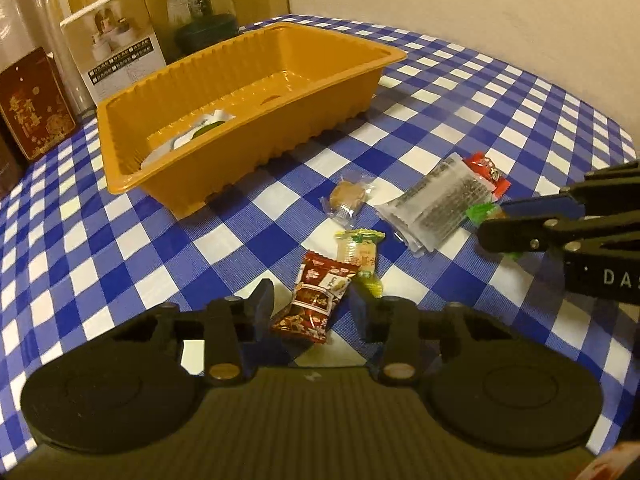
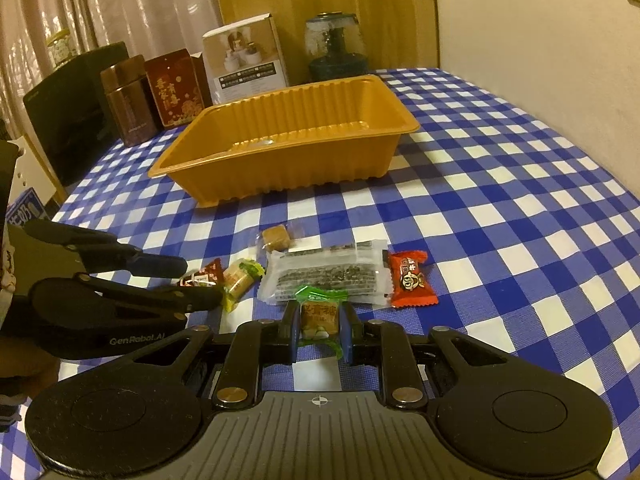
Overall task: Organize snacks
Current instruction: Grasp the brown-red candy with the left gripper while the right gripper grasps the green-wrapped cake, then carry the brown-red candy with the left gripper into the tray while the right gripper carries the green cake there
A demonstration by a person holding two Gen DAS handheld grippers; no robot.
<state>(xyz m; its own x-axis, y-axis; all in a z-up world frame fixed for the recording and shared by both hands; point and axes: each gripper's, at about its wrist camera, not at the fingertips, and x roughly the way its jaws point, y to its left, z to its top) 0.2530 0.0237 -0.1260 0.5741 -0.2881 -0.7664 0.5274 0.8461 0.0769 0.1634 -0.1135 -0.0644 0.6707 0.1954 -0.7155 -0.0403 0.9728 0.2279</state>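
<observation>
- Your right gripper is clenched on a green-ended candy; both pads press its sides and the wrapper tails stick out above and below.
- Your left gripper has its jaws apart around a dark red snack packet. The packet lies between the fingers, and neither pad clearly presses on it.
- A yellow-green wrapped candy touches the red packet's far corner.
- Beyond it a clear-wrapped brown cube lies alone, between the pile and the tray.
- A long clear packet with dark filling lies just beside the candy you hold, and a red-orange candy sits at its end nearer the table's right edge.
- The orange tray stands towards the table's far edge, well apart from the loose snacks. It holds a white-and-green packet in its left end.
- Behind the tray, along the far edge of the checked table, stand a white box, a red box, a brown tin and a glass jar.
</observation>
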